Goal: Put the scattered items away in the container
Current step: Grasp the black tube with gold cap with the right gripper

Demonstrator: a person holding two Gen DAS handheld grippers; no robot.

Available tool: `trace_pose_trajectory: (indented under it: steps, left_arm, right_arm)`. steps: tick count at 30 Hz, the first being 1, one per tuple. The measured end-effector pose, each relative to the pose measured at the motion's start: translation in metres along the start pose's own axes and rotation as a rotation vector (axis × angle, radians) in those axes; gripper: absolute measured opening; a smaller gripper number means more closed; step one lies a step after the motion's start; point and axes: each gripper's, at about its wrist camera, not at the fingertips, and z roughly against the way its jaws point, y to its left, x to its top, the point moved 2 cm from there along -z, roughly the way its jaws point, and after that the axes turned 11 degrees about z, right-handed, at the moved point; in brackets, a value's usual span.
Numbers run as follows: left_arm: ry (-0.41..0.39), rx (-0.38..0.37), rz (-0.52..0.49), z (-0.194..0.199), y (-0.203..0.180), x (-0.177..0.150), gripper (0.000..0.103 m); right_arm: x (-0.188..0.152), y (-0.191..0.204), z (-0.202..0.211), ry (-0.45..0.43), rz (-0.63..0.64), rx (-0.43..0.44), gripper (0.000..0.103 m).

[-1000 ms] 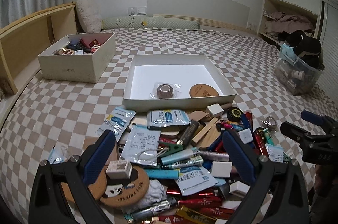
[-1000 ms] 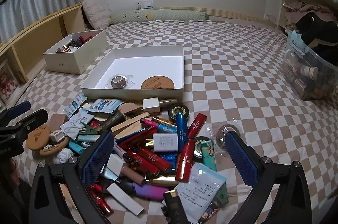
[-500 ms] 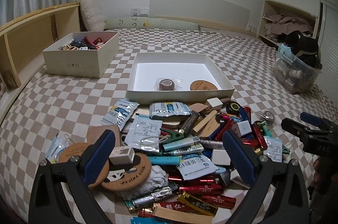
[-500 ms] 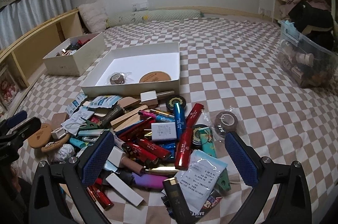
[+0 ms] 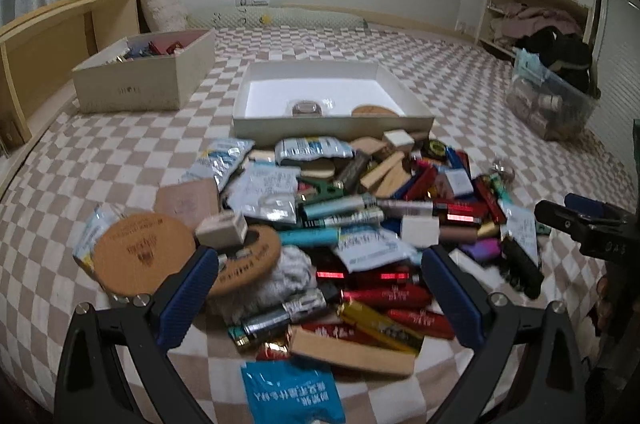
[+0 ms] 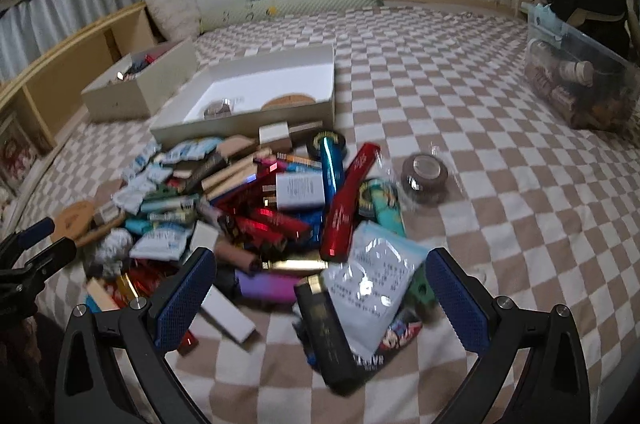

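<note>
Right wrist view is showing both the right tool (image 6: pixel 320 298) and left tool (image 5: pixel 320 298) gaping empty over the pile (image 6: pixel 256 220) on the bed (image 6: pixel 500 159), white tray (image 6: pixel 244 117) just beyond it nearly bare, so picking one item is coming next.

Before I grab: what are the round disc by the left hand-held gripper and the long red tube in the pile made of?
Round disc: looks like cork, a matte tan, speckled face with dark printed lettering. Long red tube: glossy, with bright highlights along its length and white lettering; probably lacquered plastic or metal, though the look alone leaves that open. It may be slippery to pinch.
</note>
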Motion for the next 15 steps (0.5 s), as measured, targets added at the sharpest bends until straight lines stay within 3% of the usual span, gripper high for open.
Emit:
trace_pose_trajectory:
  steps: [9,15]
  left_arm:
    - [0.039,-0.009,0.008,-0.007,0.004,-0.024,0.102]
    - [0.059,0.014,0.024,-0.006,0.009,-0.034,0.102]
  right_arm:
    - [-0.038,0.003,-0.018,0.199,0.117,0.001,0.103]
    - [-0.057,-0.007,-0.034,0.329,0.178,-0.058,0.103]
